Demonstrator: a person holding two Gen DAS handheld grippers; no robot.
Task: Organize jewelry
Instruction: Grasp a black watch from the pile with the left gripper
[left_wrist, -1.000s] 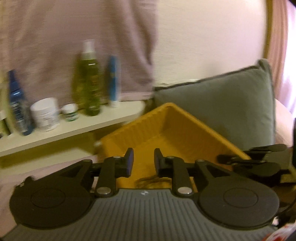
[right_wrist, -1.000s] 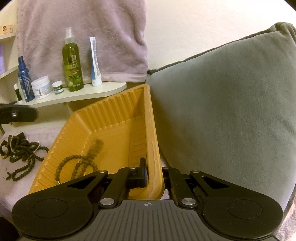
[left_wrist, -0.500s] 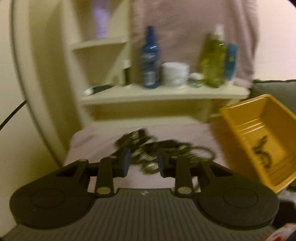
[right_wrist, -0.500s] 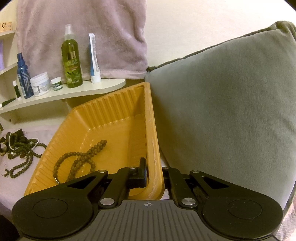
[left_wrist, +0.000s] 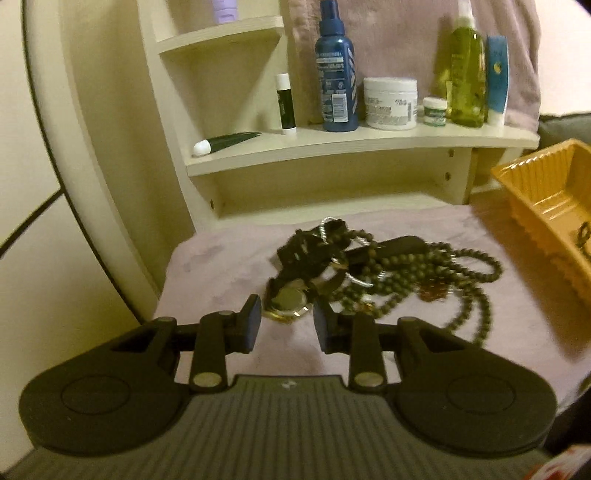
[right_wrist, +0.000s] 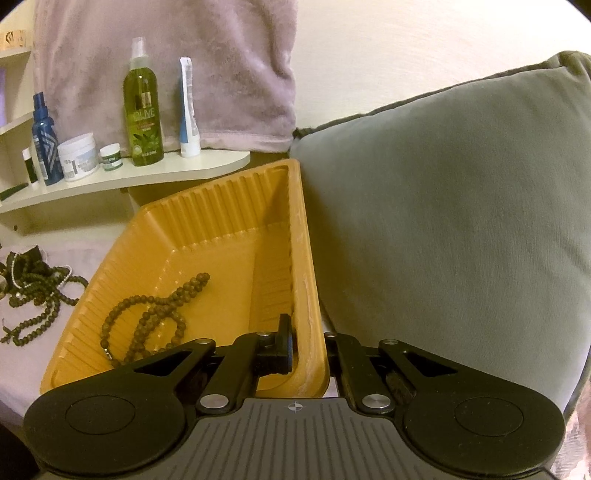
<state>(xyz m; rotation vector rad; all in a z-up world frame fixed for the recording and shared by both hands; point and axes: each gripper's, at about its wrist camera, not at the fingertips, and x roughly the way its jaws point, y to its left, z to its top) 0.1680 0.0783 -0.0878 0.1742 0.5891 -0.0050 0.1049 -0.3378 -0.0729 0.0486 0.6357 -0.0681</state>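
- The orange tray (right_wrist: 207, 236) is looking like ribbed plastic with a soft sheen.
- The bead strand (right_wrist: 147, 325) inside is appearing matt — dull brown, wood-like.
- The watch (left_wrist: 286, 301) in the jewelry pile (left_wrist: 380, 273) is gleaming like polished metal.
- The mauve cloth (left_wrist: 221, 273) is looking plush.
- The grey cushion (right_wrist: 461, 206) is showing a velvety nap.

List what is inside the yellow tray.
Inside the yellow tray lies one strand of brown beads, looped on the floor. The near right corner is covered by the right claw shut on the rim, so anything there cannot be seen.
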